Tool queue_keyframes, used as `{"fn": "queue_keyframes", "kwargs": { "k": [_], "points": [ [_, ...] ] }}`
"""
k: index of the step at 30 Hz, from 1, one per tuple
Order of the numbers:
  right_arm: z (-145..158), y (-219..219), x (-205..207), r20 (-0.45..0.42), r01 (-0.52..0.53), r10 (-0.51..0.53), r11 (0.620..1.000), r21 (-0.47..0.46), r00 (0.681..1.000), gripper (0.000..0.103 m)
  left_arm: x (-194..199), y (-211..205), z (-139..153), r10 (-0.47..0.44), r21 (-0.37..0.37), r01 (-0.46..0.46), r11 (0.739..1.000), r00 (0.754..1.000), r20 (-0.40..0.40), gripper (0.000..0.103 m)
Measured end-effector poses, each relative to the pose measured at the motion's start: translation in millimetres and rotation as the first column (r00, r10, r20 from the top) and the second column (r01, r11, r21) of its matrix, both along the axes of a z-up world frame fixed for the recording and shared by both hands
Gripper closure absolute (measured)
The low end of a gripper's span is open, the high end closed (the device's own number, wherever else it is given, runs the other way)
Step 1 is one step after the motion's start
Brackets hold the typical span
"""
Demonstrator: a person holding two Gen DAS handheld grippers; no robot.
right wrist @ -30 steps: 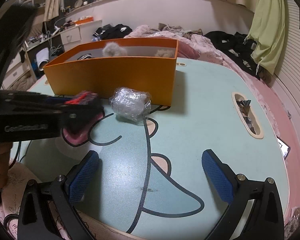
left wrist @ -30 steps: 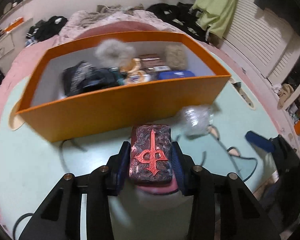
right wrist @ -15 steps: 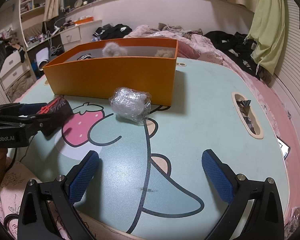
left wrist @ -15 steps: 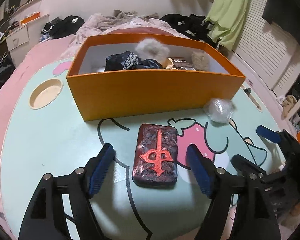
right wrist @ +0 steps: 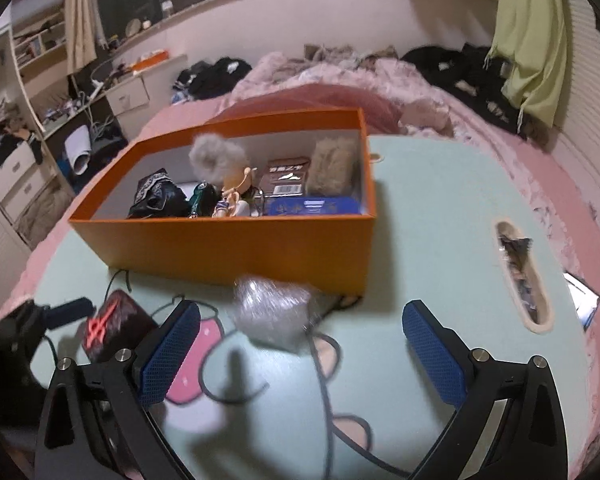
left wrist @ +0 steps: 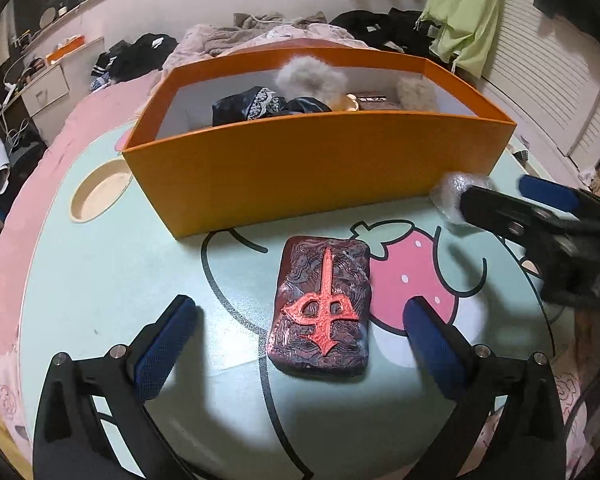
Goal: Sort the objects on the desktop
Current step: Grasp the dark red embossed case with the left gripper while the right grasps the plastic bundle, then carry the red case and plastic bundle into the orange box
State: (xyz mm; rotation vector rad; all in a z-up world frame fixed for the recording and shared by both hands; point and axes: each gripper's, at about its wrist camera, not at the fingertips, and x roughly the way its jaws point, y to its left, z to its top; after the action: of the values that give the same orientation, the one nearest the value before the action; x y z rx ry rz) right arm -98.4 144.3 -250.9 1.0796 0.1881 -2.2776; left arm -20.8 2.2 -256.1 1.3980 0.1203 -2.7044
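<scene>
Mint tabletop [left wrist: 100, 280]: crinkly, light plastic-wrapped bundle [right wrist: 274, 312] needs side grip; right gripper [right wrist: 300, 344] closing, not yet touching it; left gripper [left wrist: 300, 332] opening around slab [left wrist: 322, 306].

Released a second ago: dark carved block [left wrist: 322, 306] with the red emblem, then clamped and lifted before the orange box [left wrist: 320, 176], now flat on the table [left wrist: 100, 280] just in front of that box. Left gripper [left wrist: 300, 340] jaws opening wide, pads clear of the block on both sides. Right gripper [right wrist: 300, 340] moved in toward the box, now astride the plastic-wrapped ball [right wrist: 272, 312], jaws closing, not yet pressing on the ball.
</scene>
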Motion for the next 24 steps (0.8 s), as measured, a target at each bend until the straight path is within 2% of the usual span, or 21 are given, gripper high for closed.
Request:
{"fn": "queue_keyframes", "kwargs": {
  "k": [1, 2, 3, 4, 5, 12, 18, 20, 21, 22, 24],
  "points": [
    [-3.4, -4.6, -3.3, 0.018, 0.006, -0.006, 1.0, 0.016, 1.0, 0.014, -0.5, 0.4, 0.0, 0.001, 0.0, -0.001, 1.0, 1.0, 0.0, 0.0],
    [-7.4, -8.3, -5.8, 0.034, 0.005, -0.006, 0.999, 0.034, 0.999, 0.028, 0.7, 0.2, 0.1, 0.001, 0.0, -0.001, 1.0, 1.0, 0.0, 0.0],
    [-9.7, -9.6, -5.6, 0.035, 0.002, -0.004, 0.999, 0.047, 0.999, 0.033, 0.1, 0.3, 0.2, 0.001, 0.0, -0.001, 1.0, 1.0, 0.0, 0.0],
    [-8.1, -9.2, -4.2, 0.016, 0.006, -0.006, 0.999, 0.049, 1.0, 0.057, -0.6, 0.2, 0.3, 0.002, -0.001, -0.002, 1.0, 1.0, 0.0, 0.0],
    [-8.0, -8.5, -2.1, 0.016, 0.0, -0.001, 0.999, 0.041, 1.0, 0.069, -0.1, 0.1, 0.2, 0.002, -0.001, -0.002, 1.0, 1.0, 0.0, 0.0],
    [-5.3, 12.4, 19.4, -0.011, -0.012, 0.011, 0.999, -0.037, 1.0, 0.07, 0.2, 0.0, -1.6, 0.013, -0.001, -0.013, 1.0, 1.0, 0.007, 0.0],
    [-6.2, 26.2, 37.2, -0.063, -0.019, 0.018, 1.0, -0.006, 0.998, 0.07, 0.5, -6.2, -1.1, 0.054, 0.004, -0.054, 0.999, 0.999, 0.009, 0.0],
    [-6.9, 32.3, 40.3, -0.068, -0.017, 0.016, 1.0, -0.019, 0.998, 0.07, 5.5, -5.8, 2.9, 0.028, 0.035, -0.027, 0.999, 0.999, -0.033, 0.014],
    [-6.2, 34.8, 41.1, -0.074, -0.016, 0.014, 1.0, -0.027, 0.997, 0.07, 7.9, -5.9, 5.2, 0.012, 0.053, -0.009, 0.999, 0.998, -0.055, 0.04],
    [-5.0, 36.3, 40.6, -0.079, -0.013, 0.01, 0.999, -0.034, 0.997, 0.07, 9.8, -6.1, 7.5, -0.009, 0.08, 0.015, 0.997, 0.997, -0.073, 0.062],
    [-2.1, 37.7, 41.2, -0.091, -0.009, 0.005, 0.999, -0.043, 0.996, 0.07, 11.2, -8.5, 8.2, -0.025, 0.109, 0.034, 0.993, 0.996, -0.081, 0.062]
  ]
}}
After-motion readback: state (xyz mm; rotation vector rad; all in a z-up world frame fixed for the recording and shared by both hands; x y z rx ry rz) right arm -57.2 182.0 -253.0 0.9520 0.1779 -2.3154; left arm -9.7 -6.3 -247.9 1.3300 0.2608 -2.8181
